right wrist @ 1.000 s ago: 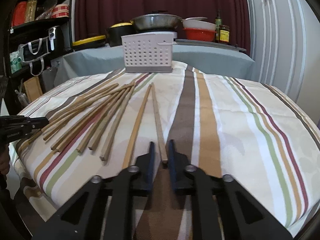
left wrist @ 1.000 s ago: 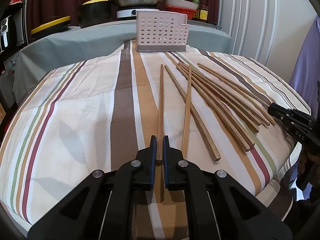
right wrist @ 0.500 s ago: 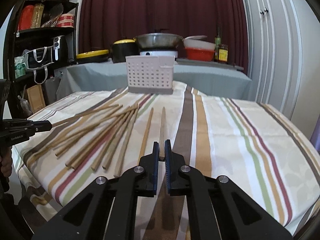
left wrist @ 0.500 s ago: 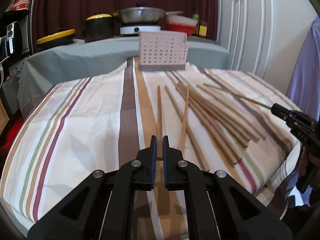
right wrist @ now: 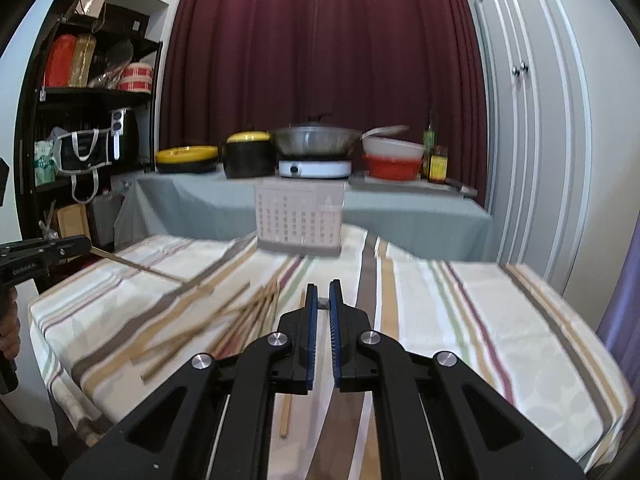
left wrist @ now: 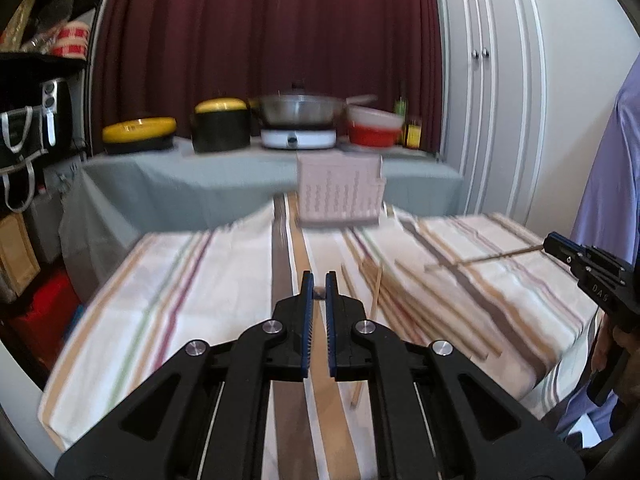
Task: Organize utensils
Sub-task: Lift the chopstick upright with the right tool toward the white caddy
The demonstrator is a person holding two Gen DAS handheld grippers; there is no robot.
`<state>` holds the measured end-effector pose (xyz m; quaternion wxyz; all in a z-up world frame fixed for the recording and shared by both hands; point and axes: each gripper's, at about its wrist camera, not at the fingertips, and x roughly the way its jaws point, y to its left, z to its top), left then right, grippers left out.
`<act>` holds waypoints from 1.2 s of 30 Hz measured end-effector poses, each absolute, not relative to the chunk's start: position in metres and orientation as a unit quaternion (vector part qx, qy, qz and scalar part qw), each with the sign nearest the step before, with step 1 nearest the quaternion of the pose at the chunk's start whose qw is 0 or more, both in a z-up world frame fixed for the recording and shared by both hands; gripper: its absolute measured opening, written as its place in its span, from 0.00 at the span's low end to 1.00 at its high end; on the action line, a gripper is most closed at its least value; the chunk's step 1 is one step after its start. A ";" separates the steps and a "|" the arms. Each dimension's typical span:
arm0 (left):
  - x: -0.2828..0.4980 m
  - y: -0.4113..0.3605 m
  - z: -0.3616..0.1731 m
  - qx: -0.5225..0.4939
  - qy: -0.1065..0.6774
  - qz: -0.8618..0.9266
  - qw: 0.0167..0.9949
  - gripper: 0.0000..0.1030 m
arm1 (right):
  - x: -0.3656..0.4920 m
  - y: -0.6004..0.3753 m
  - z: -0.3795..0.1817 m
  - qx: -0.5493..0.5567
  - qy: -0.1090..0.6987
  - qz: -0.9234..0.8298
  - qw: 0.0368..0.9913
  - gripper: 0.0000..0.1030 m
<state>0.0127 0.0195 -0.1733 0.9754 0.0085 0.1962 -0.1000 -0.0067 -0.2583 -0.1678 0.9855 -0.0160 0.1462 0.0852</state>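
My left gripper (left wrist: pixel 319 280) is shut on a wooden chopstick (left wrist: pixel 319 291) seen end-on between its pads, lifted above the striped tablecloth (left wrist: pixel 200 280). My right gripper (right wrist: pixel 324 289) is shut on another chopstick (right wrist: pixel 323 301), also end-on and lifted. The right gripper also shows in the left wrist view (left wrist: pixel 554 243) with its chopstick (left wrist: pixel 492 257) sticking out; the left gripper shows in the right wrist view (right wrist: pixel 86 245) the same way. Several chopsticks (left wrist: pixel 400 304) lie loose on the cloth (right wrist: pixel 224 312). A white perforated utensil basket (left wrist: pixel 339 196) stands at the table's far edge (right wrist: pixel 299 220).
Behind the table a grey-covered counter (right wrist: pixel 400 208) holds pots, a pan on a hotplate (right wrist: pixel 316 148), bowls and bottles. A dark shelf unit (right wrist: pixel 80 120) stands at the left, white cupboard doors (right wrist: pixel 532 140) at the right. A person in purple (left wrist: pixel 608 180) stands at the table's right.
Both grippers have lifted their chopsticks off the cloth and tilted up, so the sticks now point toward the basket. The views are blurred by motion.
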 end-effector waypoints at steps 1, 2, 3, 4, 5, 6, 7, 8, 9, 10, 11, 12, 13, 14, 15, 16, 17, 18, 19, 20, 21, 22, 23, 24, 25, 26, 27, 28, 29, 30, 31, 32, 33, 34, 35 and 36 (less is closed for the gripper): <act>0.011 0.020 -0.166 0.010 0.191 -0.097 0.977 0.06 | -0.007 -0.258 -0.161 -0.015 0.142 0.084 0.986 0.06; 0.009 0.021 -0.155 0.012 0.184 -0.093 0.979 0.06 | -0.006 -0.258 -0.154 -0.015 0.138 0.084 0.987 0.06; 0.008 0.021 -0.147 0.015 0.178 -0.090 0.980 0.06 | -0.006 -0.258 -0.149 -0.016 0.136 0.083 0.987 0.06; 0.007 0.021 -0.142 0.018 0.176 -0.088 0.980 0.06 | -0.005 -0.258 -0.144 -0.017 0.135 0.081 0.987 0.06; 0.009 0.021 -0.137 0.021 0.175 -0.085 0.981 0.06 | -0.001 -0.257 -0.139 -0.019 0.138 0.079 0.987 0.06; 0.011 0.022 -0.133 0.022 0.176 -0.082 0.981 0.06 | 0.004 -0.256 -0.134 -0.019 0.144 0.079 0.986 0.06; 0.015 0.023 -0.129 0.019 0.180 -0.082 0.980 0.06 | 0.007 -0.255 -0.132 -0.018 0.149 0.079 0.986 0.06; 0.020 0.024 -0.126 0.017 0.184 -0.081 0.979 0.06 | 0.014 -0.255 -0.128 -0.015 0.155 0.081 0.984 0.06; 0.022 0.024 -0.125 0.016 0.185 -0.079 0.980 0.06 | 0.017 -0.254 -0.125 -0.015 0.157 0.081 0.984 0.06; 0.026 0.025 -0.124 0.016 0.185 -0.075 0.980 0.06 | 0.021 -0.253 -0.122 -0.017 0.158 0.079 0.984 0.06; 0.031 0.025 -0.123 0.017 0.185 -0.072 0.980 0.06 | 0.025 -0.251 -0.120 -0.020 0.158 0.078 0.984 0.06; 0.032 0.026 -0.122 0.017 0.184 -0.070 0.980 0.06 | 0.029 -0.250 -0.118 -0.019 0.159 0.078 0.984 0.06; 0.035 0.026 -0.121 0.016 0.184 -0.070 0.980 0.06 | 0.034 -0.250 -0.116 -0.017 0.159 0.078 0.984 0.06; 0.039 0.026 -0.120 0.015 0.184 -0.069 0.980 0.06 | 0.038 -0.250 -0.114 -0.016 0.158 0.078 0.984 0.06; 0.044 0.026 -0.120 0.017 0.183 -0.066 0.981 0.06 | 0.041 -0.249 -0.113 -0.017 0.157 0.076 0.985 0.06; 0.047 0.025 -0.120 0.018 0.182 -0.065 0.981 0.06 | 0.046 -0.248 -0.112 -0.017 0.155 0.075 0.985 0.06; 0.052 0.025 -0.118 0.018 0.181 -0.065 0.981 0.06 | 0.049 -0.249 -0.111 -0.016 0.153 0.075 0.985 0.06; 0.056 0.025 -0.119 0.018 0.180 -0.063 0.981 0.06 | 0.051 -0.250 -0.111 -0.014 0.151 0.076 0.985 0.06; 0.060 0.025 -0.119 0.018 0.180 -0.060 0.982 0.06 | 0.055 -0.250 -0.111 -0.012 0.148 0.076 0.986 0.06; 0.065 0.025 -0.118 0.018 0.179 -0.061 0.982 0.06 | 0.058 -0.250 -0.110 -0.011 0.146 0.076 0.986 0.06; 0.069 0.025 -0.117 0.015 0.179 -0.063 0.982 0.06 | 0.060 -0.251 -0.109 -0.011 0.145 0.076 0.987 0.06; 0.073 0.026 -0.115 0.013 0.180 -0.063 0.982 0.06 | 0.063 -0.251 -0.108 -0.009 0.144 0.077 0.986 0.06; 0.076 0.026 -0.114 0.013 0.180 -0.064 0.982 0.06 | 0.066 -0.252 -0.107 -0.005 0.144 0.080 0.986 0.06; 0.081 0.026 -0.112 0.013 0.179 -0.066 0.982 0.06 | 0.070 -0.252 -0.105 -0.002 0.144 0.082 0.986 0.06; 0.085 0.026 -0.108 0.013 0.177 -0.067 0.982 0.06 | 0.073 -0.253 -0.102 0.000 0.143 0.084 0.986 0.06; 0.088 0.025 -0.106 0.013 0.175 -0.067 0.982 0.06 | 0.077 -0.253 -0.100 0.001 0.139 0.087 0.986 0.06; 0.093 0.025 -0.102 0.014 0.172 -0.069 0.983 0.06 | 0.081 -0.253 -0.096 0.001 0.136 0.089 0.987 0.06; 0.098 0.025 -0.097 0.015 0.169 -0.071 0.983 0.06 | 0.086 -0.252 -0.092 0.000 0.133 0.091 0.987 0.06; 0.102 0.024 -0.093 0.016 0.167 -0.073 0.983 0.06 | 0.090 -0.252 -0.088 -0.002 0.127 0.094 0.987 0.06; 0.108 0.023 -0.087 0.017 0.162 -0.075 0.984 0.06 | 0.095 -0.252 -0.082 -0.001 0.121 0.099 0.988 0.06; 0.113 0.022 -0.082 0.017 0.157 -0.077 0.984 0.06 | 0.102 -0.252 -0.077 0.000 0.115 0.103 0.988 0.06; 0.118 0.020 -0.077 0.017 0.152 -0.079 0.985 0.06 | 0.107 -0.252 -0.072 0.001 0.111 0.105 0.988 0.06; 0.126 0.018 -0.069 0.017 0.145 -0.081 0.986 0.06 | 0.113 -0.252 -0.067 0.003 0.106 0.110 0.988 0.06; 0.132 0.016 -0.064 0.017 0.139 -0.083 0.987 0.06 | 0.122 -0.252 -0.061 0.005 0.099 0.113 0.989 0.06; 0.138 0.013 -0.059 0.016 0.135 -0.085 0.987 0.06 | 0.128 -0.252 -0.056 0.006 0.093 0.116 0.989 0.06; 0.148 0.011 -0.052 0.011 0.132 -0.090 0.987 0.06 | 0.135 -0.252 -0.051 0.007 0.087 0.119 0.989 0.06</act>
